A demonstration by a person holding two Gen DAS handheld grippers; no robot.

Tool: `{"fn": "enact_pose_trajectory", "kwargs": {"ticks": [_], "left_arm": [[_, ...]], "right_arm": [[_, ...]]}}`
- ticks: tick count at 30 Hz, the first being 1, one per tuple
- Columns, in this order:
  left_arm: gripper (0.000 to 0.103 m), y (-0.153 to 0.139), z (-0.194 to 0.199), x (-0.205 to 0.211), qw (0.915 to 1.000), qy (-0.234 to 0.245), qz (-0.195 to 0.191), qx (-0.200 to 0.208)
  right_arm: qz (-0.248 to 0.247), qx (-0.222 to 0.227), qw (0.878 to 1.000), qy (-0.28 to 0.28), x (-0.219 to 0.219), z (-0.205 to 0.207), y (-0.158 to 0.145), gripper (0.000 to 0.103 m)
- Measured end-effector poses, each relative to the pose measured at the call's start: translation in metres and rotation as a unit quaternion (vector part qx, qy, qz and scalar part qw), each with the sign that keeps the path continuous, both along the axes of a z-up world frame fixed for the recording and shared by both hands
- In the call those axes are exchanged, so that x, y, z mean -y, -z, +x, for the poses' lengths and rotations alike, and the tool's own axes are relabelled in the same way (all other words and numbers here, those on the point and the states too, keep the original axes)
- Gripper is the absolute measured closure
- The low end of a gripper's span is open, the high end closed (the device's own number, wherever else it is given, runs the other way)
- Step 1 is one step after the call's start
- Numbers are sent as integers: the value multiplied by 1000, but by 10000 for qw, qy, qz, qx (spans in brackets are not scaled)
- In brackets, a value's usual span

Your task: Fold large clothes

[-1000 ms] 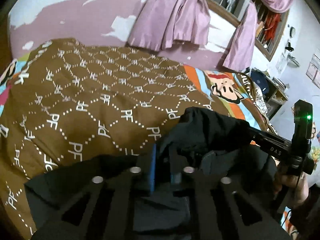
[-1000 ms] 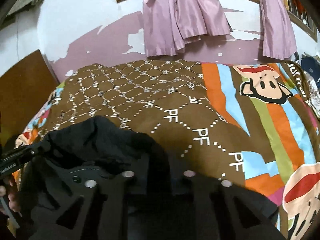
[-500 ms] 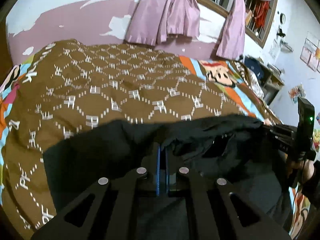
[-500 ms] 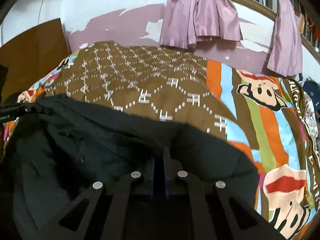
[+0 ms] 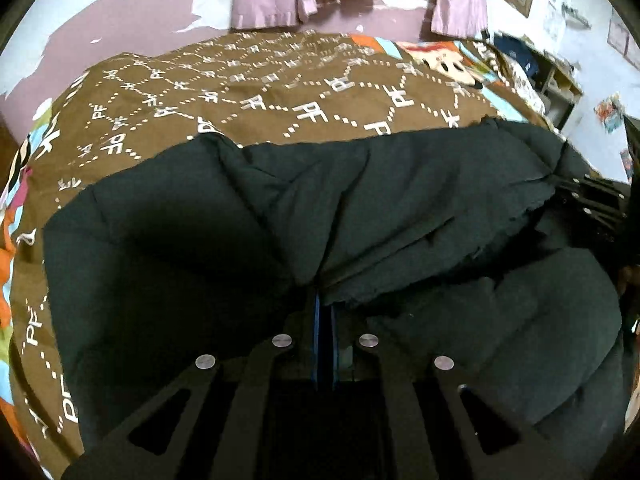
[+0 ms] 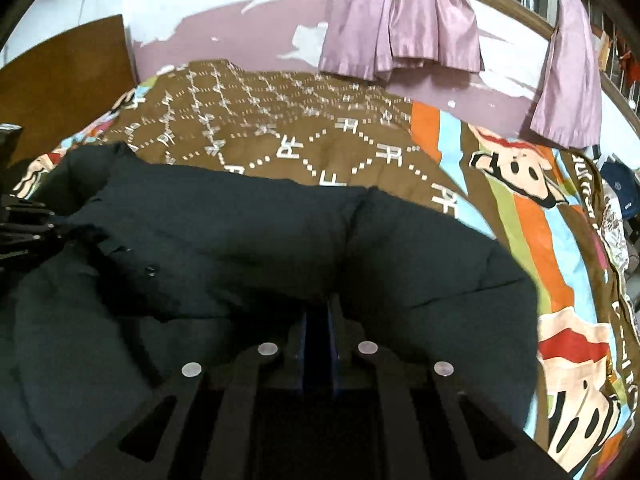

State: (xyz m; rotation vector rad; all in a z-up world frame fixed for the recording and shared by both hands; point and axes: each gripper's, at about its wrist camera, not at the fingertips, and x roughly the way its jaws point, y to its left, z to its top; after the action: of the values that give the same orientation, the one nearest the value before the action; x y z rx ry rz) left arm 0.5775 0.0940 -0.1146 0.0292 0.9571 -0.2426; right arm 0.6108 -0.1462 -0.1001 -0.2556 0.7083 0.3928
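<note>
While the dark jacket [image 5: 248, 240] lies spread across the near edge of the bed [image 5: 256, 92], the left gripper [image 5: 325, 304] pinches a fold of it, jaws nearly touching with cloth between them. Its far hem runs straight across the brown "PF" blanket [image 6: 304, 148]. Further right, the right gripper [image 6: 318, 312] has its blue pads [image 6: 304, 340] on another fold of the same jacket; its jaws are narrow and opening slightly, cloth between them. Purple curtains [image 6: 404, 20] hang over the far edge of the bed. At the right edge, a shelf [image 5: 556, 80] holds dark folded cloth [image 5: 516, 56]; I cannot tell what else.
</note>
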Motion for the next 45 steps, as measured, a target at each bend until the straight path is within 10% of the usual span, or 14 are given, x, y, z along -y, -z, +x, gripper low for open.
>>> {"fn": "enact_pose_trajectory", "kwargs": {"ticks": [6,14,19,24,31,37,45], "left_arm": [[80,-14,-15,0,9997,-149,-3,204],[56,-74,-35,0,9844,-341,-397,1680],[56,-80,19,1,9857,-584,-939,1269],[56,-46,46,5,9909,-344,-1206,490],[54,2,37,44,9940,979,477,-48],[53,15,38,45,9942,881,610,-72],[53,24,33,58,9920,860,910,147]], "right_arm": [[47,302,9995,-91,8,-23,-22,93],[1063,527,9929,1,4,-1,-72,93],[1695,-618,9834,-214,-12,51,-56,93],[1195,-1384,9822,-436,-30,66,-15,93],[718,-2112,9695,-1019,-31,72,30,97],[1558,-2429,9518,-1038,-5,76,47,103],[1178,-2263,9616,-1009,-14,71,44,103]]}}
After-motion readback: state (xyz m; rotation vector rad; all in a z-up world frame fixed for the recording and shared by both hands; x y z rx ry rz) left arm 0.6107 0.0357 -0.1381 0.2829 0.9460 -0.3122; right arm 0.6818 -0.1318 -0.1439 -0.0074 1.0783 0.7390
